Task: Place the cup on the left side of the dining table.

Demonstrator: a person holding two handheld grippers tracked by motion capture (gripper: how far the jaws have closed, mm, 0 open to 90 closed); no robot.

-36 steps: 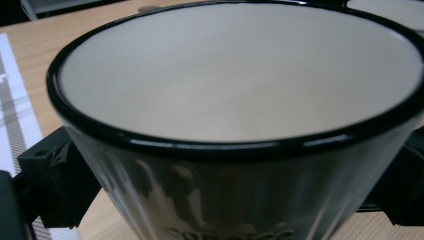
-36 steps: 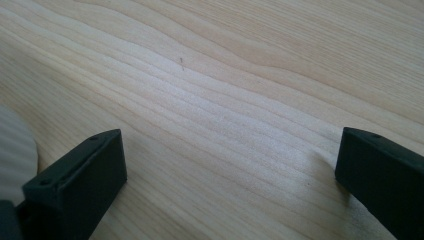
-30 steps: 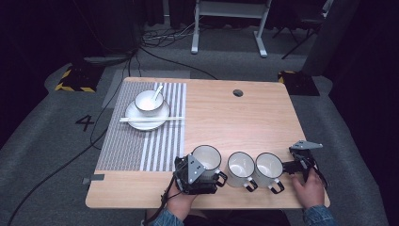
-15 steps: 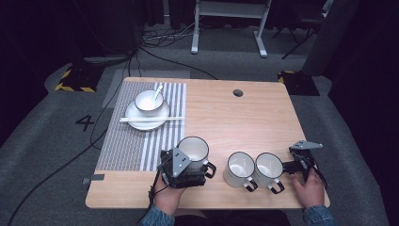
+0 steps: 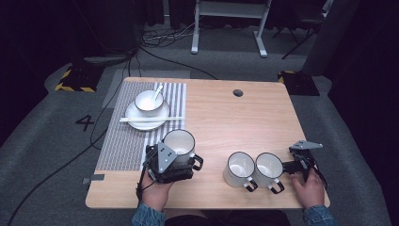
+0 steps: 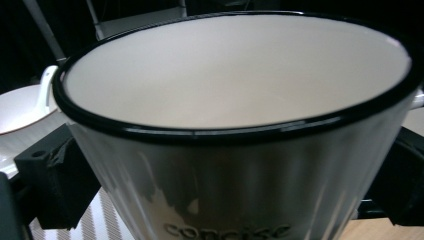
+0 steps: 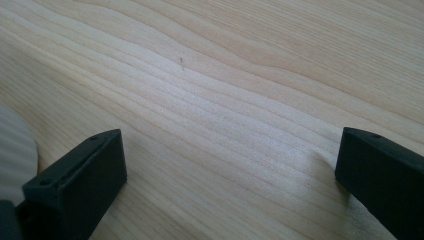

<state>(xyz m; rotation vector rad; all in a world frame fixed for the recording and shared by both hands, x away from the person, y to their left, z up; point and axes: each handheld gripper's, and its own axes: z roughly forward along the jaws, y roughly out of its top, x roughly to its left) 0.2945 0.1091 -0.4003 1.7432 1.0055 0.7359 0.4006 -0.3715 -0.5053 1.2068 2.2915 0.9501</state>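
Left gripper view: mug (image 6: 235, 125) clamped between left tongs (image 6: 225, 190).

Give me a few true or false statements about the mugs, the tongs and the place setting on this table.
1. The left tongs grip a white mug. True.
2. Three mugs stand together by the right tongs. False: two mugs stand there.
3. The right tongs hold a mug. False: they are open over bare table.
4. Chopsticks lie across the plate. True.
5. The bowl holds a spoon. True.
6. The striped placemat lies on the table's right side. False: the left.
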